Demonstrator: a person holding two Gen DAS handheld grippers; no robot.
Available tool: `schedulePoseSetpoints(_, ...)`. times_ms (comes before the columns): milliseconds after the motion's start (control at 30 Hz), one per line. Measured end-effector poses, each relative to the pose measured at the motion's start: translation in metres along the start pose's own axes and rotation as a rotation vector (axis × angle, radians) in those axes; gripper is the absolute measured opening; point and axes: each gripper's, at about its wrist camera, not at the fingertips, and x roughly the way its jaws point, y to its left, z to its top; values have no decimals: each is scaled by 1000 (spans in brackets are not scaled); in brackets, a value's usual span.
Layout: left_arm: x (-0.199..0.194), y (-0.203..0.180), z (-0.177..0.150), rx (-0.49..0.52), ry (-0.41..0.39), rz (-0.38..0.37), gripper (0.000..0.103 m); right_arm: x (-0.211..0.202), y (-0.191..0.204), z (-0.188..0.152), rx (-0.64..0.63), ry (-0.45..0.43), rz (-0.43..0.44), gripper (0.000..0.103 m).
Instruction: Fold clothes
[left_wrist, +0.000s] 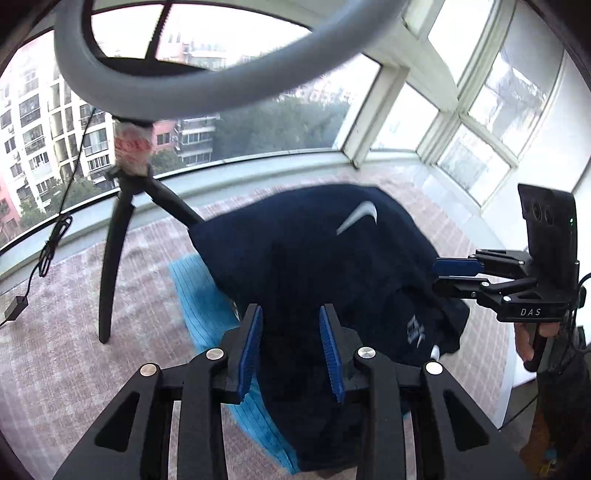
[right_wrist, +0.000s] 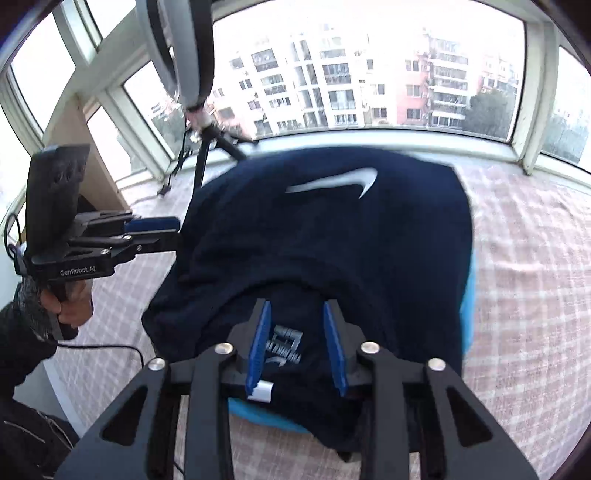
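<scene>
The navy shirt (right_wrist: 332, 236) with the white swoosh (right_wrist: 336, 182) is lying bunched up on the bed (right_wrist: 528, 258), which has a pinkish checked cover, close to the edge that runs along the window. It's sitting on top of a light blue cloth (left_wrist: 199, 295) that pokes out from under it on both sides. The collar end with the printed neck label (right_wrist: 288, 347) is toward the near edge of the bed, swoosh end toward the glass.

Left gripper (left_wrist: 291, 354) hangs over the near part of the shirt, blue pads apart with dark fabric showing in the gap. Pads don't look like they're pinching anything, though it's blurry so not 100% sure. Right gripper (right_wrist: 297, 347) is over the collar, jaws parted as well, label visible between them and nothing clamped. A small white tag (right_wrist: 262, 392) sits right by the base of its left pad.

A hand (right_wrist: 70, 302) holds the left gripper's handle out past the bed's side edge. A ring light (left_wrist: 177, 77) on a black tripod (left_wrist: 122, 240) stands on the bed near the window-side corner, one leg running under the shirt's edge.
</scene>
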Motion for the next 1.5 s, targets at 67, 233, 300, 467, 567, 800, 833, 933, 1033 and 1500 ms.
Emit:
schedulePoseSetpoints(67, 6, 8, 13, -55, -44, 27, 30, -8, -12, 21, 23, -62, -42, 49)
schedulePoseSetpoints(233, 57, 27, 23, -71, 34, 85, 30, 19, -40, 79, 96, -101, -58, 49)
schedulePoseSetpoints(300, 78, 30, 10, -39, 103, 122, 32, 42, -47, 86, 101, -68, -70, 49)
schedulePoseSetpoints(467, 57, 41, 11, -72, 70, 93, 32, 88, -53, 63, 69, 61, -127, 49)
schedulePoseSetpoints(567, 26, 41, 17, -83, 36, 83, 31, 57, -59, 73, 139, -19, -57, 49)
schedulePoseSetpoints(800, -19, 0, -28, 27, 69, 2, 32, -15, -22, 41, 123, -87, 15, 49)
schedulePoseSetpoints(833, -14, -6, -37, 26, 99, -17, 32, -19, -16, 28, 120, -79, 23, 49)
schedulePoseSetpoints(933, 4, -18, -70, 28, 219, -29, 32, -22, -4, -12, 136, -22, 21, 51)
schedulePoseSetpoints(1033, -6, -24, -114, 52, 309, -10, 31, -21, -5, -43, 179, 40, -21, 51)
schedulePoseSetpoints(1500, -101, -35, -115, 33, 143, 57, 32, -115, 57, -108, 246, -82, -18, 56)
